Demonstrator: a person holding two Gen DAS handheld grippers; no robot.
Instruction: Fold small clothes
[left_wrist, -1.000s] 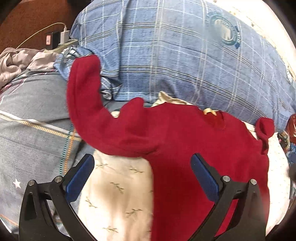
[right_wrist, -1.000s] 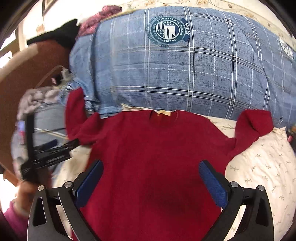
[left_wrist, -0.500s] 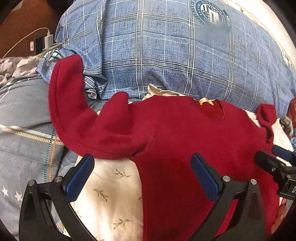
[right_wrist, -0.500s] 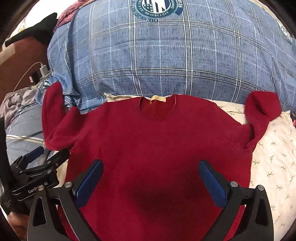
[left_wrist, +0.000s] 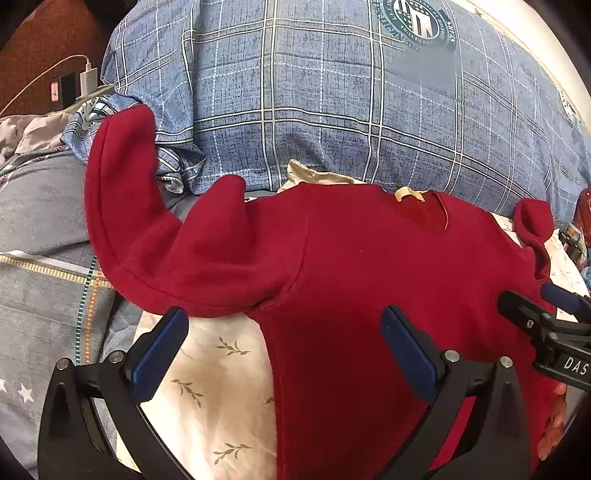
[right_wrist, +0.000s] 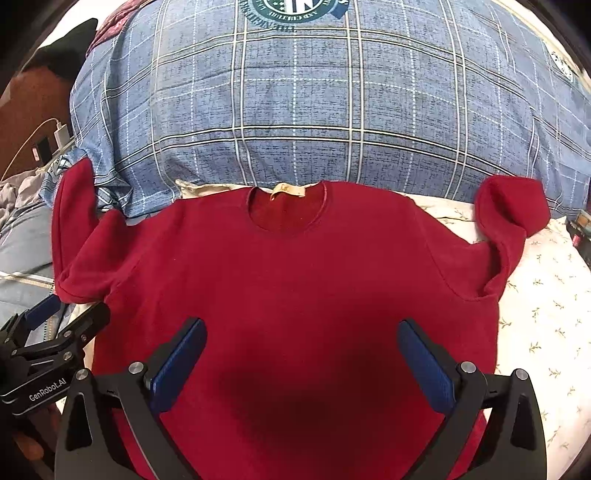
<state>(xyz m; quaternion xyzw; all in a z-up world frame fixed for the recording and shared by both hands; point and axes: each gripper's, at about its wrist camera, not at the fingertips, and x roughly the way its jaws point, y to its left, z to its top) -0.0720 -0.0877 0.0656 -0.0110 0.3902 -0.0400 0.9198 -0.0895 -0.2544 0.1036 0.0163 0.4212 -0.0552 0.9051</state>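
Both grippers have been brought in closer over the red sweater, which is laid front-up on the leaf-print sheet, collar toward the blue plaid pillow, so a fold is judged about to begin. The left gripper and right gripper are held spread wide, nothing pinched. Both sleeves are curled against the pillow, the left sleeve draped onto the grey quilt, and must be flattened first.

A red sweater lies flat on the leaf-print sheet, beside a blue plaid pillow.
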